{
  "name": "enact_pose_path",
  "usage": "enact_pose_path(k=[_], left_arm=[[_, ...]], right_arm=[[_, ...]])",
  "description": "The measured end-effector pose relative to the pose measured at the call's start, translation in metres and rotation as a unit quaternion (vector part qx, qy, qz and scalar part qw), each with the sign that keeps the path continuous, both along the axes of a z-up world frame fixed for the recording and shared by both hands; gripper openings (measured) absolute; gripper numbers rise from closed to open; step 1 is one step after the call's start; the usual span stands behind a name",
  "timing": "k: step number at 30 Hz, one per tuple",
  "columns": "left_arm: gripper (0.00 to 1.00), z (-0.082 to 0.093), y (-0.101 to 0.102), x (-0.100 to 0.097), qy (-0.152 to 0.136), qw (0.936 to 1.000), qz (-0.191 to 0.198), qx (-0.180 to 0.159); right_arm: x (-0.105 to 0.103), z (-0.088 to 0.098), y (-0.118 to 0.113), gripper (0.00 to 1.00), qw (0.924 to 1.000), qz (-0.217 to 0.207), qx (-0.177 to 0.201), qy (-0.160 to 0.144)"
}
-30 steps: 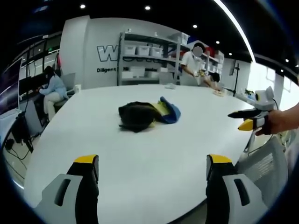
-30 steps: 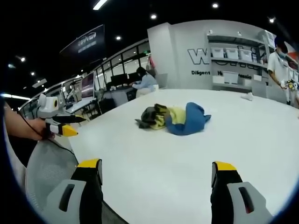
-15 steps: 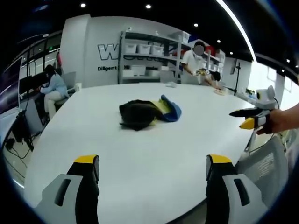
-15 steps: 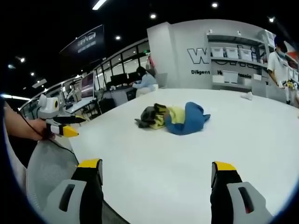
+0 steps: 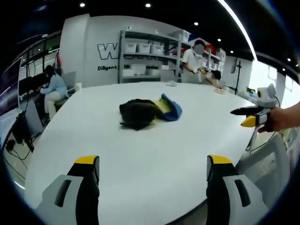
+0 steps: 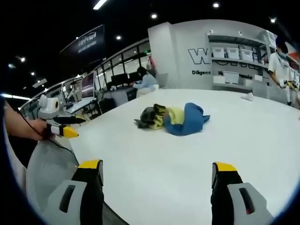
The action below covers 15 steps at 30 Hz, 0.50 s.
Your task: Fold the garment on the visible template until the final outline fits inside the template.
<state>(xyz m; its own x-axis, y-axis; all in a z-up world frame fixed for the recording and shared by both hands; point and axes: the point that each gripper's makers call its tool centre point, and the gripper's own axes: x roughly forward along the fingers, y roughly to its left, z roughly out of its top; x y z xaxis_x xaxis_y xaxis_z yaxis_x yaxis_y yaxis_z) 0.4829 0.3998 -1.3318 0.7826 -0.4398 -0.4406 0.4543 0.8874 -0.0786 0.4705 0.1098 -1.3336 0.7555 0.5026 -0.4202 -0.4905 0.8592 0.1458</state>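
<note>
Left gripper view shows the garment (image 5: 147, 112) crumpled mid-table (image 5: 140, 159), well apart from my left gripper (image 5: 148, 171) and right gripper (image 6: 157, 176), both with jaws apart and empty. I would first spread it flat before folding.

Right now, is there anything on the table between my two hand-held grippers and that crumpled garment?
Nothing visible is. The garment lies bunched in the middle of the white table, and bare tabletop runs from the left hand-held gripper and the right hand-held gripper up to it.
</note>
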Motion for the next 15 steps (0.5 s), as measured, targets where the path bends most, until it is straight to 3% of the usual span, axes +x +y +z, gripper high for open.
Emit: enact_pose_path(k=[15], left_arm=[[0.95,0.0005,-0.0005,0.0001,-0.001,1.0000,-0.001,-0.001]], right_arm=[[0.0036,-0.0003,0.0033,0.94,1.0000,0.004,0.002,0.000]])
